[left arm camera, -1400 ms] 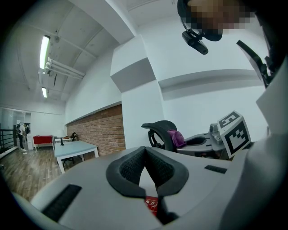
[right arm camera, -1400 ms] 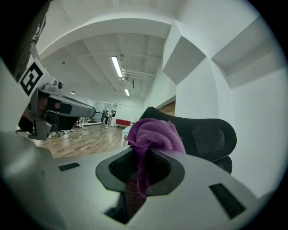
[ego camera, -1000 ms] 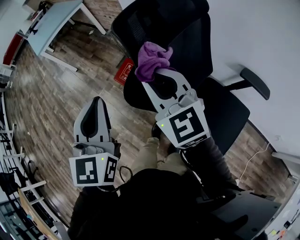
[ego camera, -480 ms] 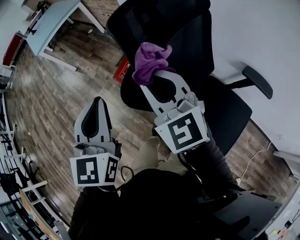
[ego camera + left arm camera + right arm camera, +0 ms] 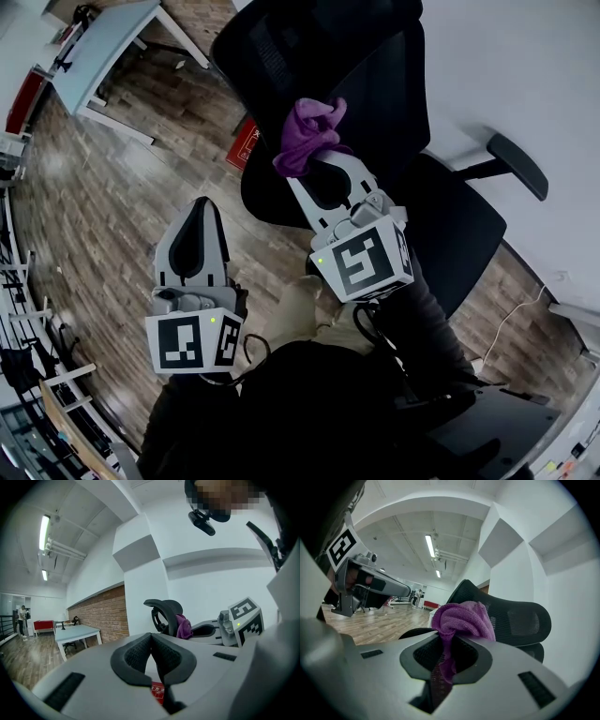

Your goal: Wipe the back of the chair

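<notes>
- The left tongs hang low over the wooden floor, clenched tip to tip with nothing between them.
- The right tongs reach higher and farther out, clamped on a bunched purple cloth. A tail of the cloth hangs down between the jaws.
- The cloth sits at the black mesh chair back; whether it touches cannot be told.
- Farther off, a grey desk stands well apart from the chair.

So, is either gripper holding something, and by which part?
The right gripper pinches the purple cloth by a bunched fold; the rest bulges past its tips. The left gripper holds nothing.
</notes>
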`<act>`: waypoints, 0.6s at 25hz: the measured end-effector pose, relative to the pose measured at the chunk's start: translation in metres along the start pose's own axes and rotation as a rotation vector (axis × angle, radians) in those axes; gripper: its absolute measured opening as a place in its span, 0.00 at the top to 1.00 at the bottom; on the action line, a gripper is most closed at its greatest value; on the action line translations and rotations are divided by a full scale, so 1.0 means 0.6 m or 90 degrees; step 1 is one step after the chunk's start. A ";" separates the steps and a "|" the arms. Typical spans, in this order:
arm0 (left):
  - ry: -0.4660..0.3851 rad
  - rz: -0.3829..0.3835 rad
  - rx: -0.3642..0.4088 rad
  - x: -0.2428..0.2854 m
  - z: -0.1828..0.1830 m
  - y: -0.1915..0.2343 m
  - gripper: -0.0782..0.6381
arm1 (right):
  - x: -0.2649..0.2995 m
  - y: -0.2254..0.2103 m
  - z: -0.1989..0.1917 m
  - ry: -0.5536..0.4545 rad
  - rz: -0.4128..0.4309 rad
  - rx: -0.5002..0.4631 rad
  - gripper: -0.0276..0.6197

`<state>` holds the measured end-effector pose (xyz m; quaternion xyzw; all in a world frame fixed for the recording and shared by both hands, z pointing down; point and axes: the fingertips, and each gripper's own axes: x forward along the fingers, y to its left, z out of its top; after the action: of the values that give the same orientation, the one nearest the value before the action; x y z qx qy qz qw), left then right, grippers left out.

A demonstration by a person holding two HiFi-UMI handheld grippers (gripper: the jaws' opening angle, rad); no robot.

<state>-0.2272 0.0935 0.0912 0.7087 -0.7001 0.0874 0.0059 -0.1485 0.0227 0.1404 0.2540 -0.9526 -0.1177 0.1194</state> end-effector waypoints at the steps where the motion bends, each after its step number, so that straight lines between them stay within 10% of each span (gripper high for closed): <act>1: 0.000 0.000 0.001 0.001 0.000 0.001 0.88 | 0.002 0.000 -0.002 0.000 0.000 -0.002 0.88; 15: 0.005 -0.011 0.005 0.052 0.001 0.022 0.88 | 0.029 -0.049 -0.023 0.026 -0.019 -0.005 0.88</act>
<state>-0.2399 0.0622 0.0931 0.7141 -0.6938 0.0930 0.0066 -0.1458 -0.0132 0.1480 0.2699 -0.9456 -0.1178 0.1384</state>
